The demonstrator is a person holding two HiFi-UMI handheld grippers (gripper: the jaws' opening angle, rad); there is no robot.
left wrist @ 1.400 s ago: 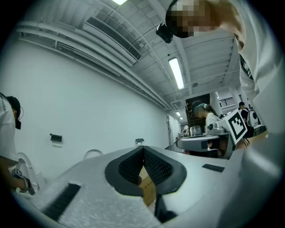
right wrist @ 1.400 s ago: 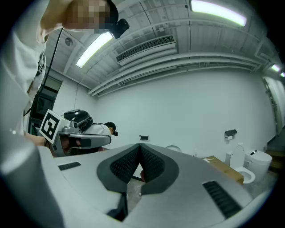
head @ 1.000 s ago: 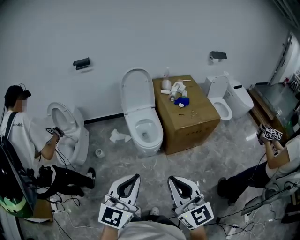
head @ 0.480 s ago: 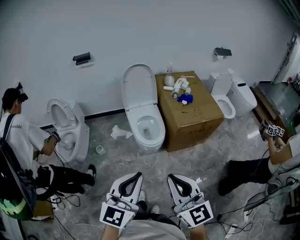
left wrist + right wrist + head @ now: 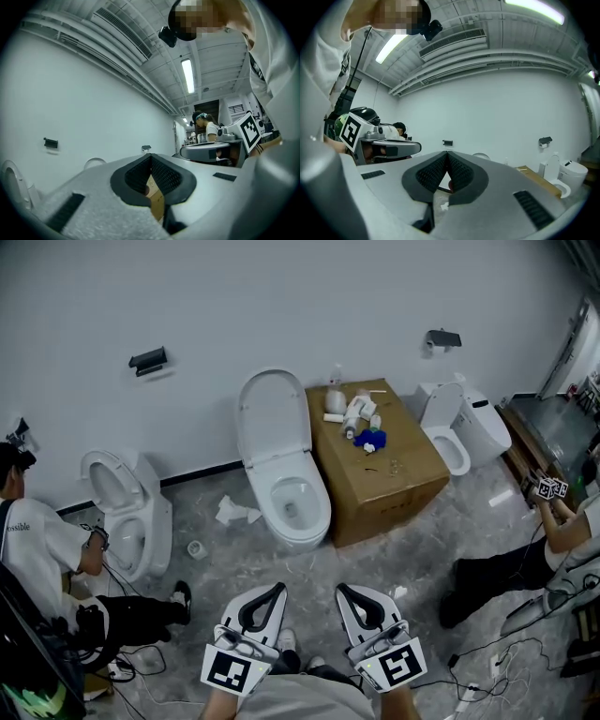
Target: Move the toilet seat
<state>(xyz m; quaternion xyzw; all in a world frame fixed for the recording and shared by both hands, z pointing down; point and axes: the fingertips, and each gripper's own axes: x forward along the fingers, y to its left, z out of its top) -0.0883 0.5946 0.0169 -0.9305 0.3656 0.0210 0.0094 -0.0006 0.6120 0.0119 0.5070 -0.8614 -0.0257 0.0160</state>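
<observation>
White toilet seat (image 5: 272, 418): raised, leaning on the wall just beside the cardboard box (image 5: 380, 474), on the box's left in head view; cannot tell if lid and ring are both up
Toilet bowl (image 5: 298, 507): below the seat, just beside the box's left face, open, no gripper near it
Left gripper (image 5: 262, 606): jaws closed tight, nothing held; well apart from the box, on its near side
Right gripper (image 5: 361, 607): jaws closed tight, nothing held; beside the left one, also well short of the box
Box top: small bottles and a blue item (image 5: 356, 423) loose on it
Floor: crumpled paper (image 5: 234, 512) and a tape roll (image 5: 197, 548), left of the box past the bowl
Other toilets: one far left of the box (image 5: 122, 512), one just right of it (image 5: 464, 432)
People: one crouched far left of the box (image 5: 47, 549), one far right (image 5: 562, 531)
Progress: looks unstarted, seat untouched
Left to do: close in, open jaws, grip seat edge, swing it
</observation>
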